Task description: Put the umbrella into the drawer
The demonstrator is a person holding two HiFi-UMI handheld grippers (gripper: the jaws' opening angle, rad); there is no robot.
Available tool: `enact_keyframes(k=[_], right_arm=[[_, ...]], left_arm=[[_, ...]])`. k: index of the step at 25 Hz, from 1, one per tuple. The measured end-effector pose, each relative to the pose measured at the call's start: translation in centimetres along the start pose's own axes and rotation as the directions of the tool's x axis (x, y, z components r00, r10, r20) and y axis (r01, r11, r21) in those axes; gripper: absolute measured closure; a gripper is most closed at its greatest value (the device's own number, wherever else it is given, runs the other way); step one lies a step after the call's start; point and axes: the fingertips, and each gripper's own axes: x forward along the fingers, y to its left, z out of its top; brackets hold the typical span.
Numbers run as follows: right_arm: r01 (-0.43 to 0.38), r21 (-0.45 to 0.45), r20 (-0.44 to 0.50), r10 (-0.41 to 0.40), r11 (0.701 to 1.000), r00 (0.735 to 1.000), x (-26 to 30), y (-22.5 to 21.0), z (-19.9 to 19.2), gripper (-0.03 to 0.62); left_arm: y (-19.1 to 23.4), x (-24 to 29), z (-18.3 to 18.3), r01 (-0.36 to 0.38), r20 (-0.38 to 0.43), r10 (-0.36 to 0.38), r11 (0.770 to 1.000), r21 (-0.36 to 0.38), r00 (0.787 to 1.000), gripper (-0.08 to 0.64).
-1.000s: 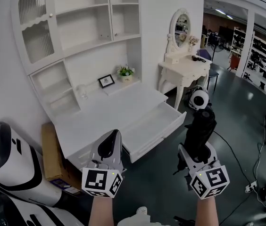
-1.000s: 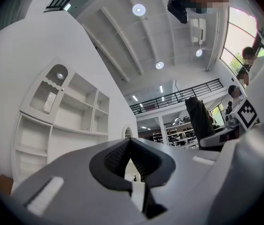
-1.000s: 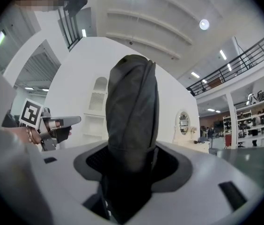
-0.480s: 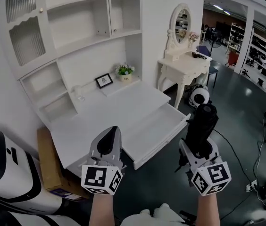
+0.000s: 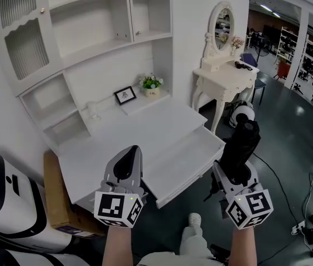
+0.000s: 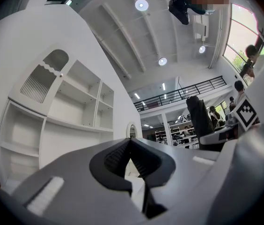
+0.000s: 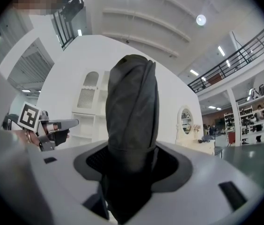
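The umbrella is folded short and wrapped in a dark grey-black fabric sleeve, a stubby cylinder with a rounded top and soft creases running its length. It sticks forward out of the right gripper, whose jaws are clamped on its lower end; in the right gripper view the umbrella fills the gap between the pads and rises well past the right gripper's tips.

The left gripper is beside it and well apart, jaws closed tip to tip with nothing between them, as the left gripper view shows.

Ahead of both grippers, and between them, the white desk's drawer is pulled out, just left of the umbrella's tip.

Each gripper's cube carries black-and-white square markers, not words. A small black picture frame far ahead of the left gripper holds print too small to read.
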Motion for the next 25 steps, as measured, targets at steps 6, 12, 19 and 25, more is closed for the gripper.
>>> enact_keyframes(k=[6,12,19,25], right_arm=[[-0.061,0.033,-0.002,0.062,0.998,0.998,5.7,-4.8,-1.2,0.341],[-0.155,0.039,-0.011,0.156,0.987,0.988,12.9,-9.9,-1.6,0.341],[-0.259,0.045,-0.039,0.26,0.965,0.965,20.6,-14.7,-3.2,0.341],[-0.351,0.036,-0.073,0.353,0.935,0.933,25.3,-16.4,-4.5,0.341]], left_arm=[[0.7,6.4,-1.8,-0.06,-0.003,0.06,0.998,0.015,0.998,0.551],[1.7,13.1,-3.9,-0.136,-0.021,0.136,0.99,0.022,0.99,0.551],[2.5,19.3,-6.3,-0.225,-0.056,0.227,0.973,0.042,0.972,0.551],[3.4,21.5,-7.5,-0.296,-0.079,0.302,0.952,0.076,0.95,0.551]])
